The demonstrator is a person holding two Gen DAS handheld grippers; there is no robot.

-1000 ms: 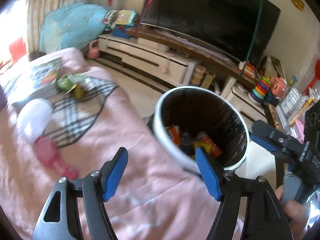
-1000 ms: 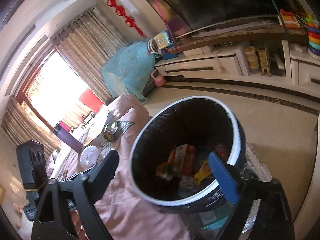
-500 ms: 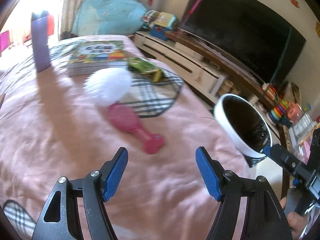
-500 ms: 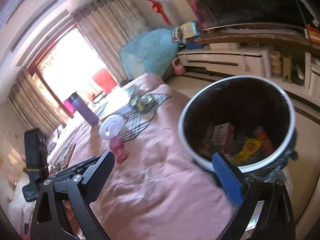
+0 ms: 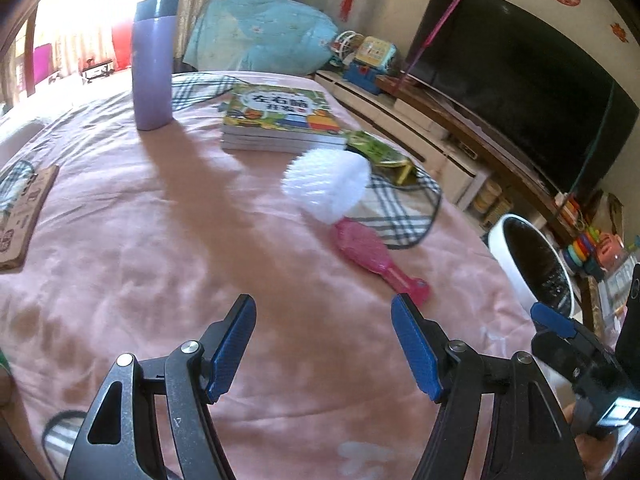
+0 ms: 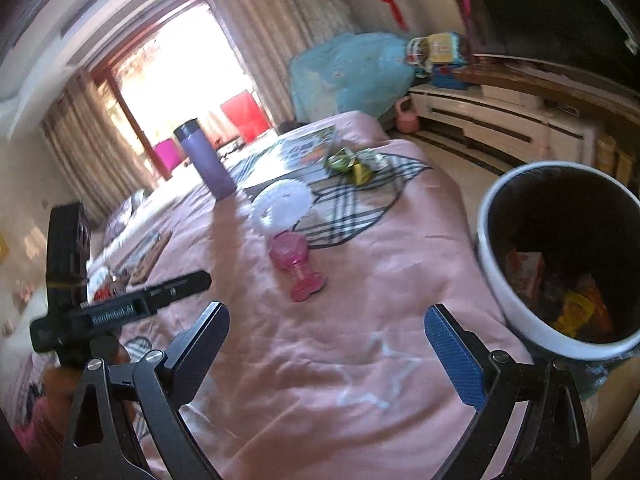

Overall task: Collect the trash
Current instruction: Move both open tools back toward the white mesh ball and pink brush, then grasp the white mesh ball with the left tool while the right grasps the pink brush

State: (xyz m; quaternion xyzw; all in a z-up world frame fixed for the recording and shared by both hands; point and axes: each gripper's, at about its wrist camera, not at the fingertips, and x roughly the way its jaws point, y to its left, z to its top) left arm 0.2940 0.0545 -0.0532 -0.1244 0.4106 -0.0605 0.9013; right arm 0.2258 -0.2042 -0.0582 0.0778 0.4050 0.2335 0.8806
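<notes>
A white bin with a black liner [image 6: 560,256] stands beside the bed at the right, holding several coloured wrappers; it also shows in the left wrist view [image 5: 532,260]. Green and yellow wrappers [image 5: 380,152] lie on the pink bedspread by the books, also in the right wrist view [image 6: 352,162]. My left gripper [image 5: 324,344] is open and empty above the bedspread, well short of the wrappers. My right gripper [image 6: 326,354] is open and empty over the bed's near edge, left of the bin.
A pink hairbrush [image 5: 372,252] and a white round brush [image 5: 328,184] lie mid-bed. A purple flask [image 5: 154,60] and stacked books [image 5: 280,120] sit further back. A TV cabinet [image 5: 440,128] with toys lines the right wall.
Both grippers swung left, away from over the bin and onto the bed. The bin has shifted to the right edge of both views. Both stayed open.
</notes>
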